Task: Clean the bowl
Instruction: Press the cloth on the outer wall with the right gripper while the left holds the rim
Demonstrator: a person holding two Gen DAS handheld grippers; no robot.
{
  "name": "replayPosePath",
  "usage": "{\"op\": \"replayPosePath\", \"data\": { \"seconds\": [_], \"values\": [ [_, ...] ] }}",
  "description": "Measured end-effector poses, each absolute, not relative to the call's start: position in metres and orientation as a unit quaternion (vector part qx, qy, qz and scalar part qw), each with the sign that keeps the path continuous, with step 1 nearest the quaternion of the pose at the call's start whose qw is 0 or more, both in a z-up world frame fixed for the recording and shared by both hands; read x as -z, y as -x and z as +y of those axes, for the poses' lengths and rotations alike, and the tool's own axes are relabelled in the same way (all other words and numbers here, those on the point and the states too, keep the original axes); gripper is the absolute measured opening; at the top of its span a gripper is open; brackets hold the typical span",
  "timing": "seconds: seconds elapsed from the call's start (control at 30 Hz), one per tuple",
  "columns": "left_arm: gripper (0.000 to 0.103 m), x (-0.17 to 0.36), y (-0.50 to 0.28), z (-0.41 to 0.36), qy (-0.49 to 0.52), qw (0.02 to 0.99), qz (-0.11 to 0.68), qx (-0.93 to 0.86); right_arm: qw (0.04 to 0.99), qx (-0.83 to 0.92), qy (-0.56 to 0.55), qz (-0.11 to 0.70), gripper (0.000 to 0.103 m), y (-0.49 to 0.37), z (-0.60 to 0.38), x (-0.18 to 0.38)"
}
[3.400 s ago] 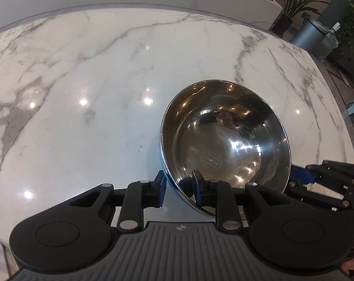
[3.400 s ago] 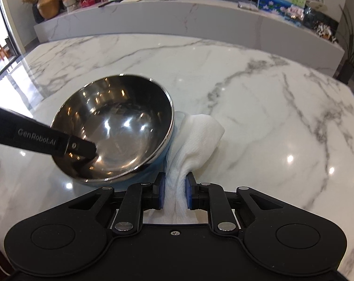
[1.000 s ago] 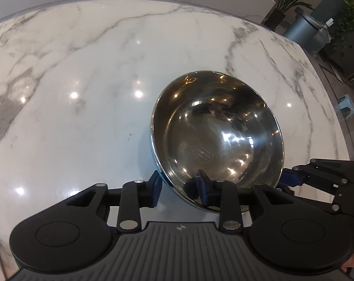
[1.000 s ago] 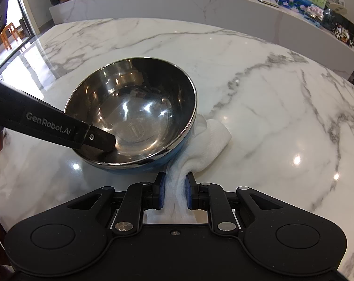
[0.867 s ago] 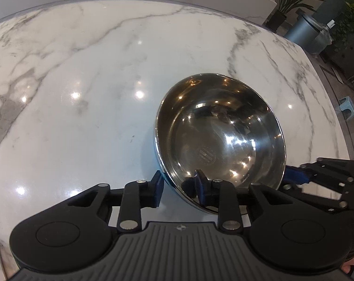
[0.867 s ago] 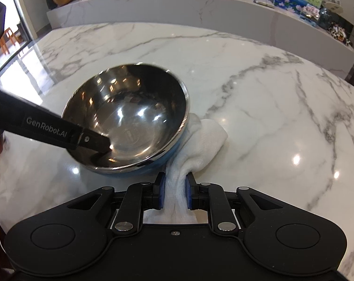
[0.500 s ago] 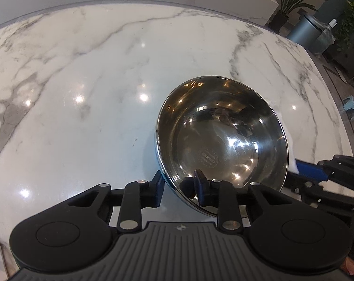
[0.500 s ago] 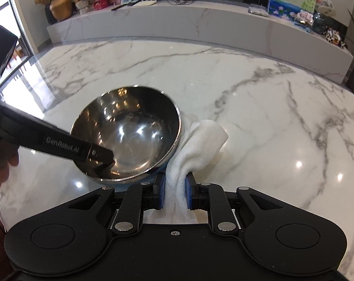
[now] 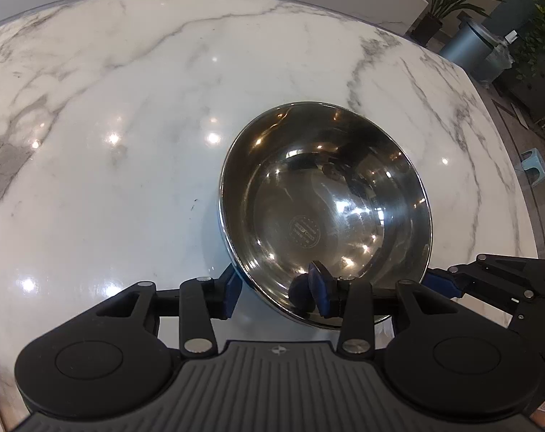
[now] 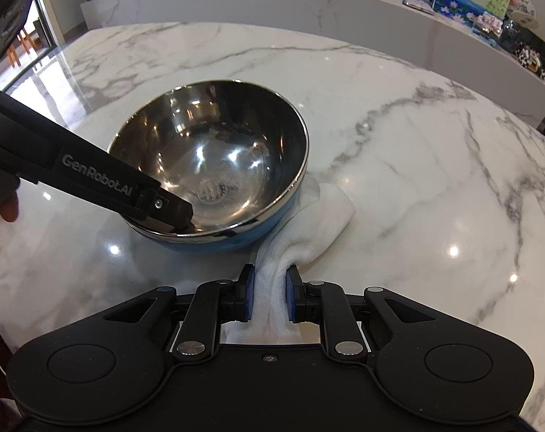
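The steel bowl [image 10: 214,169] is sitting tilted at centre frame on the marble tabletop [image 10: 416,151], its near rim being pinched by the left hand-held gripper [image 9: 274,289], while the right hand-held gripper [image 10: 268,297] is clamping a white cloth [image 10: 308,230] touching the bowl's blue outer wall at lower right.

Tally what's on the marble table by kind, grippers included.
Steel bowl: 1
White cloth: 1
Grippers: 2, the left gripper on the bowl rim and the right gripper on the cloth
Total: 4
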State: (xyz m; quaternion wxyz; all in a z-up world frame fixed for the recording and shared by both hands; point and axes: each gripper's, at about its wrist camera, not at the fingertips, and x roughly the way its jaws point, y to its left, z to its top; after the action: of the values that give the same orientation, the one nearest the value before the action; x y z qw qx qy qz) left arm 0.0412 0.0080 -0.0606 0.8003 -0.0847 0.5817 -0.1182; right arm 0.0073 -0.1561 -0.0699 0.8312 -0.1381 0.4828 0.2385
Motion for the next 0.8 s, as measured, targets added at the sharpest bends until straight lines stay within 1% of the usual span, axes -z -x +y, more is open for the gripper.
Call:
{"op": "replayPosePath", "data": {
  "seconds": [0.1, 0.13, 0.23, 0.27, 0.3, 0.37, 0.5, 0.53, 0.57, 0.6, 0.7, 0.8],
  "values": [
    [0.037, 0.0596, -0.0414, 0.0074, 0.078, 0.802, 0.580, 0.117, 0.832, -0.233, 0.134, 0.486, 0.016, -0.0087, -0.1581, 0.0707],
    [0.035, 0.0588, -0.0414, 0.0074, 0.075, 0.805, 0.577, 0.116, 0.832, -0.232, 0.131, 0.486, 0.018, -0.0089, -0.1588, 0.0705],
    [0.029, 0.0570, -0.0418, 0.0073, 0.067, 0.811, 0.570, 0.111, 0.833, -0.234, 0.126, 0.486, 0.028, -0.0085, -0.1595, 0.0703],
    [0.027, 0.0566, -0.0418, 0.0078, 0.066, 0.813, 0.568, 0.110, 0.832, -0.235, 0.123, 0.486, 0.035, -0.0085, -0.1596, 0.0704],
    [0.027, 0.0563, -0.0418, 0.0080, 0.066, 0.813, 0.568, 0.110, 0.832, -0.236, 0.121, 0.487, 0.038, -0.0083, -0.1592, 0.0704],
    [0.026, 0.0558, -0.0412, 0.0082, 0.064, 0.814, 0.567, 0.109, 0.831, -0.238, 0.119, 0.489, 0.039, -0.0080, -0.1584, 0.0705],
    [0.026, 0.0559, -0.0412, 0.0069, 0.060, 0.815, 0.566, 0.110, 0.830, -0.227, 0.137, 0.491, 0.038, -0.0094, -0.1543, 0.0760],
    [0.026, 0.0558, -0.0413, 0.0069, 0.058, 0.815, 0.566, 0.111, 0.829, -0.226, 0.138, 0.492, 0.035, -0.0098, -0.1544, 0.0769],
    [0.026, 0.0556, -0.0414, 0.0072, 0.057, 0.815, 0.566, 0.111, 0.830, -0.228, 0.132, 0.492, 0.026, -0.0102, -0.1556, 0.0769],
    [0.025, 0.0554, -0.0415, 0.0075, 0.056, 0.815, 0.566, 0.112, 0.829, -0.228, 0.128, 0.494, 0.021, -0.0108, -0.1565, 0.0765],
    [0.024, 0.0546, -0.0414, 0.0081, 0.050, 0.814, 0.567, 0.114, 0.831, -0.222, 0.122, 0.496, 0.017, -0.0118, -0.1588, 0.0751],
    [0.023, 0.0534, -0.0409, 0.0077, 0.043, 0.814, 0.567, 0.115, 0.838, -0.215, 0.128, 0.485, 0.016, -0.0102, -0.1599, 0.0700]
  ]
}}
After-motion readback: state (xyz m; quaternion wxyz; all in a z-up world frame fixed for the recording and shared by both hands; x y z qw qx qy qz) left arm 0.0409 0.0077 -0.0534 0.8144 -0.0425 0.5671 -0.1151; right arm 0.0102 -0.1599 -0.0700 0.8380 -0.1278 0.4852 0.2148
